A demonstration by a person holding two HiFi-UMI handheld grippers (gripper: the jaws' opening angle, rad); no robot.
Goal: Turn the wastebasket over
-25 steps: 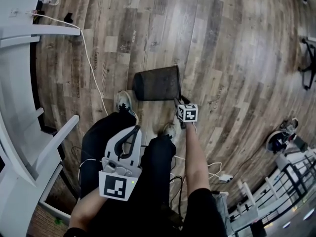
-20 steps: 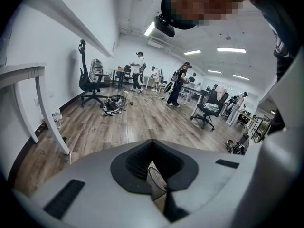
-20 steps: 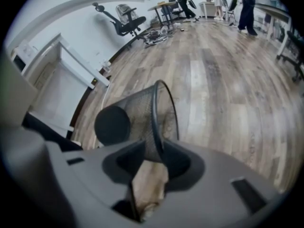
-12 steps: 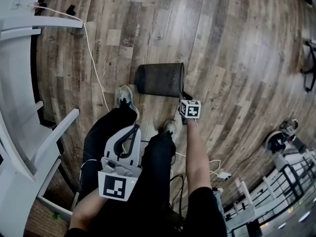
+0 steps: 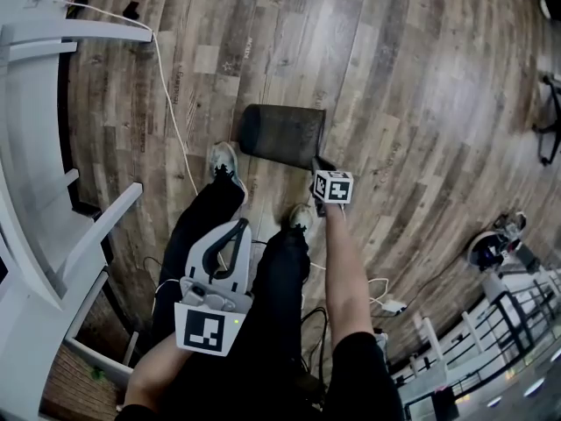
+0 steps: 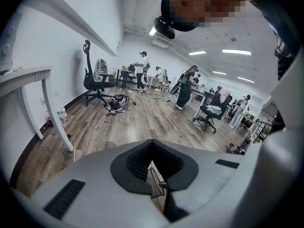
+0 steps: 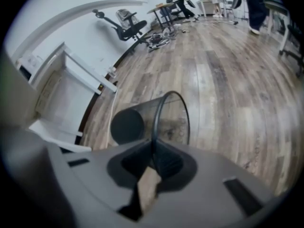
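Now my right claw [image 7: 153, 150] has just been closing, and its two jaws pinch the thin wire rim [image 7: 183, 113] of the wastebasket [image 5: 280, 134]. A moment ago that claw stood wide open beside the rim. Now it is clenched, with the rim between the jaws. That means I have a hold at last, and the turning can begin.

The wastebasket lies on its side on the wood floor [image 5: 394, 77], just in front of my shoes [image 5: 223, 160]. Its open mouth points to the right in the head view, and its dark round bottom [image 7: 127, 126] points the other way. My claw grips the rim on the side closest to me. The mouth end may have come up a tiny bit since the claw shut, but I cannot be sure.

My left claw [image 5: 239, 228] rests over my lap, well apart from the wastebasket. Its jaws are together and nothing is in them. It is not helping yet.

A white cable [image 5: 171, 103] runs across the floor to the left, near the white bench [image 5: 35, 147]. It does not touch the wastebasket.

I think the next move is to lift the rim up and over, so the wastebasket tips. The rim is thin, so it could slip out if I swing too fast.
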